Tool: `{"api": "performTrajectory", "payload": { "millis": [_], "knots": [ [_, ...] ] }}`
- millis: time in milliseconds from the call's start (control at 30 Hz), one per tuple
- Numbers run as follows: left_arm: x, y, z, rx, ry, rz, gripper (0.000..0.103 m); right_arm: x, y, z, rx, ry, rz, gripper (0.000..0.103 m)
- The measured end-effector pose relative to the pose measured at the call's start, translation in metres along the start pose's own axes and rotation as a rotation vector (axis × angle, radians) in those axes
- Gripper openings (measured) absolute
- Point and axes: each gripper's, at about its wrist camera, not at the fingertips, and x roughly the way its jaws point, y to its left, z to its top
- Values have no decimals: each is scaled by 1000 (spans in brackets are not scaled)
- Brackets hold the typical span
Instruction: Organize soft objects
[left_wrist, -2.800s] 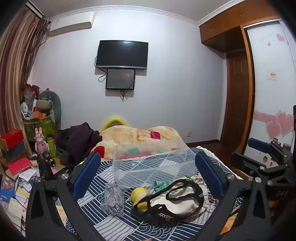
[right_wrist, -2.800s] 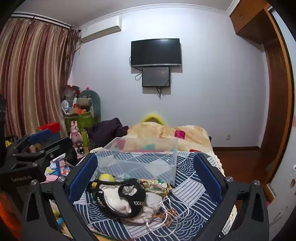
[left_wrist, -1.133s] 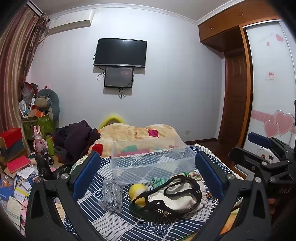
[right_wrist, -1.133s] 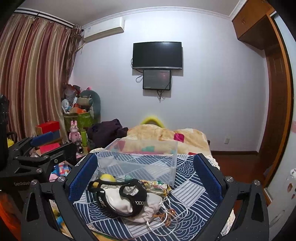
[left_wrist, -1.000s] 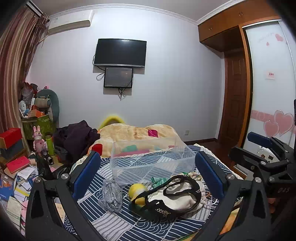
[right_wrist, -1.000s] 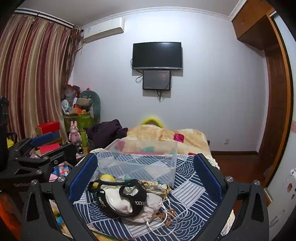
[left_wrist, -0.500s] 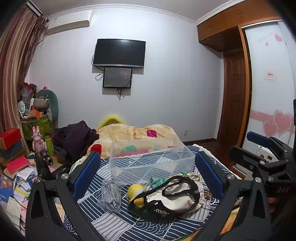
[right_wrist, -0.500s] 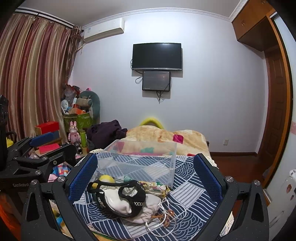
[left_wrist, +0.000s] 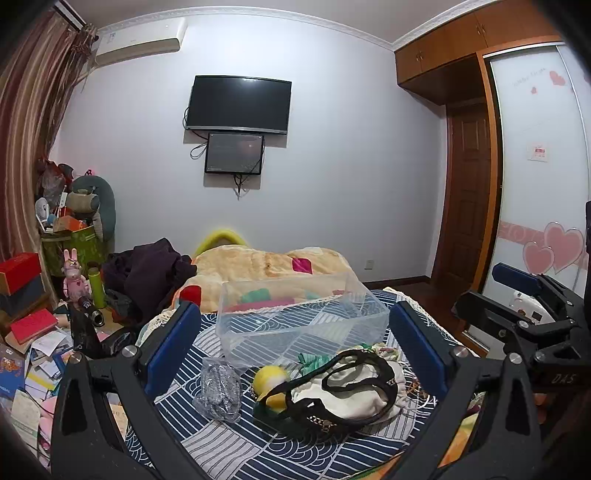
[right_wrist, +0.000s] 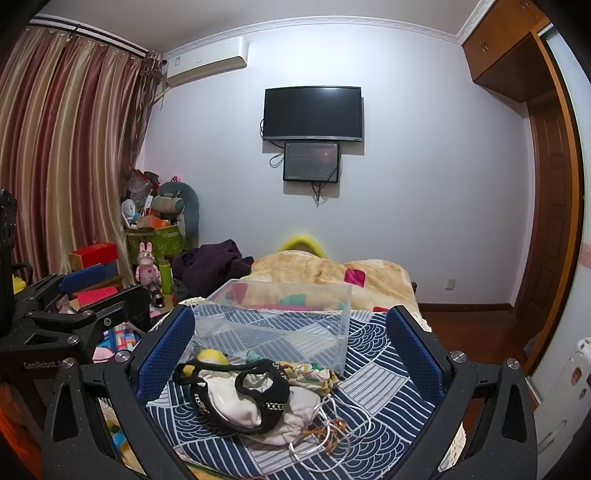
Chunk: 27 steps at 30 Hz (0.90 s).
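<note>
A clear plastic box (left_wrist: 301, 319) (right_wrist: 275, 319) stands empty on a blue patterned cloth (left_wrist: 236, 446). In front of it lies a heap of soft things: a cream pouch (left_wrist: 351, 397) (right_wrist: 236, 400) with a black strap (left_wrist: 360, 369), a yellow ball (left_wrist: 269, 380) (right_wrist: 211, 356), patterned fabric (right_wrist: 310, 371), a silvery plastic bag (left_wrist: 219, 389) and white cords (right_wrist: 328, 435). My left gripper (left_wrist: 293, 347) is open and empty, held back above the heap. My right gripper (right_wrist: 282, 347) is open and empty, also short of the heap. Each gripper shows at the other view's edge.
A bed with a beige blanket (left_wrist: 266, 264) and dark clothes (left_wrist: 147, 273) lies behind the box. Boxes, books and toys (left_wrist: 40, 321) clutter the floor at left. A wardrobe and door (left_wrist: 469, 192) stand at right. A TV (left_wrist: 238, 103) hangs on the far wall.
Both grippers have drifted slightly; the views shifted a little, and the heap and box sit a touch lower and leftward. Nothing was grasped or moved.
</note>
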Motion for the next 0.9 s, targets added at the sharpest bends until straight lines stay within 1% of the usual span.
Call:
{"api": "performTrajectory", "payload": {
  "millis": [267, 433, 567, 700, 833, 867, 900],
  "knots": [
    [3, -1, -3, 8, 6, -9, 103, 2, -3, -3, 7, 1, 2, 103],
    [11, 4, -9, 13, 21, 6, 103, 8, -5, -10, 11, 20, -10, 103],
    [28, 16, -19, 14, 67, 59, 103, 23, -12, -19, 31, 83, -5, 103],
    [51, 34, -33, -2, 148, 118, 103, 40, -16, -31, 47, 158, 3, 103],
    [70, 57, -48, -41, 206, 162, 103, 55, -16, -42, 57, 224, 34, 103],
    [75, 62, -52, -52, 219, 173, 103, 57, -16, -44, 58, 231, 41, 101],
    [80, 66, -57, -60, 233, 182, 100, 58, -16, -45, 58, 238, 47, 97]
  ]
}}
